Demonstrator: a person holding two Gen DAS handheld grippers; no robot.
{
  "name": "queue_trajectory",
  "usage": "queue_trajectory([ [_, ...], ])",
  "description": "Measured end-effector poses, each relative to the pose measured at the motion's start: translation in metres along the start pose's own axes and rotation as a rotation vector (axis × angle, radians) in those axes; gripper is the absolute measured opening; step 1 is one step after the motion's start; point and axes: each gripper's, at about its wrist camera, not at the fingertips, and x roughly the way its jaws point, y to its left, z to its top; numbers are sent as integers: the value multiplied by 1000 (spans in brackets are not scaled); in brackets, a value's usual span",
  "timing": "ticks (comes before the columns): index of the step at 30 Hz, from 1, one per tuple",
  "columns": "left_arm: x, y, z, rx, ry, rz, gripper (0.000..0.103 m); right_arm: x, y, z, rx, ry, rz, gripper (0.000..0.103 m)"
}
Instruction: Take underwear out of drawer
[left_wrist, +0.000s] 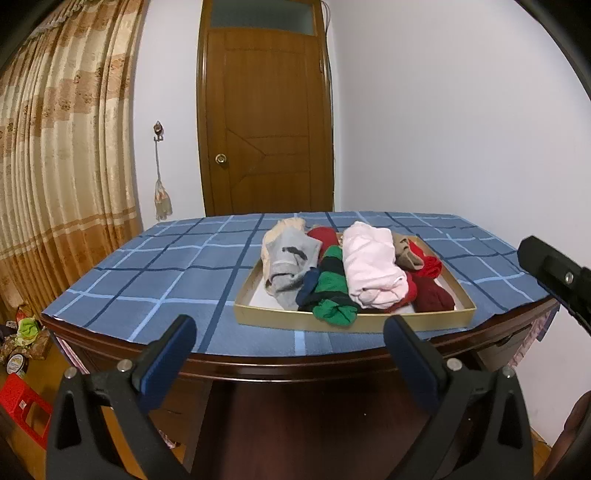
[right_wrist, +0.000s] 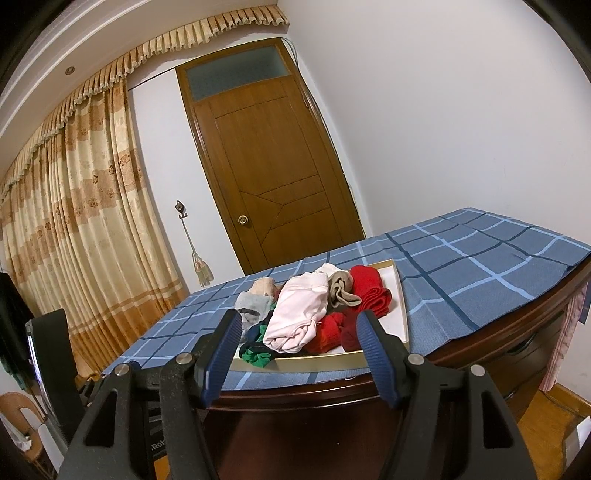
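On the left hangs a beige curtain (left_wrist: 55, 166), then a brown door (left_wrist: 264, 122) and a white wall. The surface (left_wrist: 147, 273) wears a blue checked cloth. The drawer (left_wrist: 354, 317) with folded underwear (left_wrist: 369, 266) lies ahead of my left tool (left_wrist: 290, 332) and right tool (right_wrist: 297, 328), both released, empty, apart from it.

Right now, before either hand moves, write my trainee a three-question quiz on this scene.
1. True or false: the left gripper is shut on a garment.
2. Which garment hangs over the near rim of the tray? A pink B green-and-black C grey
3. Fill in: the tray sits on a blue ____ tablecloth.

Key: 1 false, both it and the right gripper are open and empty, short of the tray. 2 B. 3 checked.
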Motion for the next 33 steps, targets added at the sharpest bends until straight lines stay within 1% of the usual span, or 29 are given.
queue_trajectory([
  [5, 2, 0, 2, 16, 6, 12, 103, 0, 0, 0, 1, -1, 2, 68],
  [10, -4, -3, 2, 56, -38, 83, 103, -1, -1, 1, 12, -1, 7, 68],
  [11, -6, -4, 3, 61, -48, 87, 103, -1, -1, 1, 16, 2, 9, 68],
  [21, -10, -6, 6, 74, -60, 62, 103, -2, 1, 2, 21, -3, 20, 68],
  [23, -9, -4, 6, 60, -53, 55, 103, -3, 1, 2, 26, -3, 23, 68],
  [27, -8, 1, 7, 16, -31, 6, 103, -4, -1, 2, 28, -6, 14, 68],
  [29, -7, 1, 7, 9, -24, -6, 103, -4, -1, 2, 29, -8, 13, 68],
  [33, -4, 0, 6, 7, -11, -4, 103, -2, -2, 2, 35, 1, 15, 69],
])
